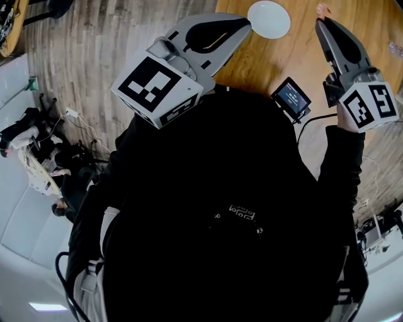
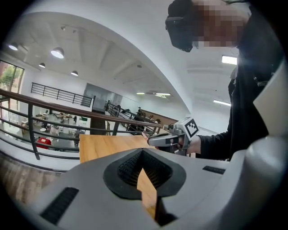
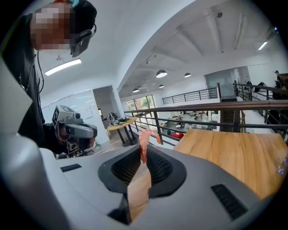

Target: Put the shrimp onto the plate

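Note:
A white plate (image 1: 269,19) lies on the wooden table (image 1: 296,56) at the top of the head view. My right gripper (image 1: 323,20) is raised to the plate's right, off its rim, shut on a pink shrimp (image 1: 323,10). In the right gripper view the shrimp (image 3: 145,138) sticks up, pinched between the dark pads of the right gripper (image 3: 144,152). My left gripper (image 1: 245,22) hovers just left of the plate. Seen in its own view, the left gripper (image 2: 143,152) has its tips together with nothing between them.
A small screen device (image 1: 291,97) with a cable hangs at the table's near edge, between the two arms. The person's black-clad body fills the lower head view. Wooden floor with cables and gear (image 1: 44,157) lies to the left. Railings (image 3: 202,108) stand behind the table.

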Tool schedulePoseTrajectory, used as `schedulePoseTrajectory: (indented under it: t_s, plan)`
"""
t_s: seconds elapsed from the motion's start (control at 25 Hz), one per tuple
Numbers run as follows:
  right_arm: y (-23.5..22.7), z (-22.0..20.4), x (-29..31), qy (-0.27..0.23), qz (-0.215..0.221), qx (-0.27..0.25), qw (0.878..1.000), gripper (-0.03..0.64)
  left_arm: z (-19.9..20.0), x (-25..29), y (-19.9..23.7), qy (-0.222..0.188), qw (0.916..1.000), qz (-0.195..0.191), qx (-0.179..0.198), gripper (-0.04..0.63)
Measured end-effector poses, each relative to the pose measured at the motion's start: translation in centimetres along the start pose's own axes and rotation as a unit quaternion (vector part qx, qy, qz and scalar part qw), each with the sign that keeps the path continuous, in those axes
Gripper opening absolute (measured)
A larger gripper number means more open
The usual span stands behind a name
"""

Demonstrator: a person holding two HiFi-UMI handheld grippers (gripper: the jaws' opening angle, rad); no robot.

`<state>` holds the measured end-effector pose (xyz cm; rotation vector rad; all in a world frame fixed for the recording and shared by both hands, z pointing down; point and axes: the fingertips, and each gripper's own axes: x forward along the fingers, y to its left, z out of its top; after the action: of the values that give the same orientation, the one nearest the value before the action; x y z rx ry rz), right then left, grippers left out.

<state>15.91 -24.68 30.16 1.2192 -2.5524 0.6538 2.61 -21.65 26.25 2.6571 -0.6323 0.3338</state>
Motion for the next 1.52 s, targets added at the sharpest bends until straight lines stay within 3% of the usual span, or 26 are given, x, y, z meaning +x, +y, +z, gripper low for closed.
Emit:
schedulePoseTrajectory:
  t_s: [0.72,0.92,1.52]
  plan:
    - [-1.6,-5.8,4.1,0.088,0.031,-0.021,0.995,0.054,-3.8,-1.0,0.3,0.019,0.9962,0.058,-0.062,-0.002]
    - [-2.0,-9.7,5.9,0.123,0.036,-0.019,0.992,0.054,-6.2,0.1,0.9,0.029,0.9949,0.056,-0.078,-0.002]
    - [-4.1,-16.6,9.1,0.198,0.046,-0.055,0.978,0.054,-8.5,-0.3,0.8,0.040,0.9890,0.079,-0.119,-0.002]
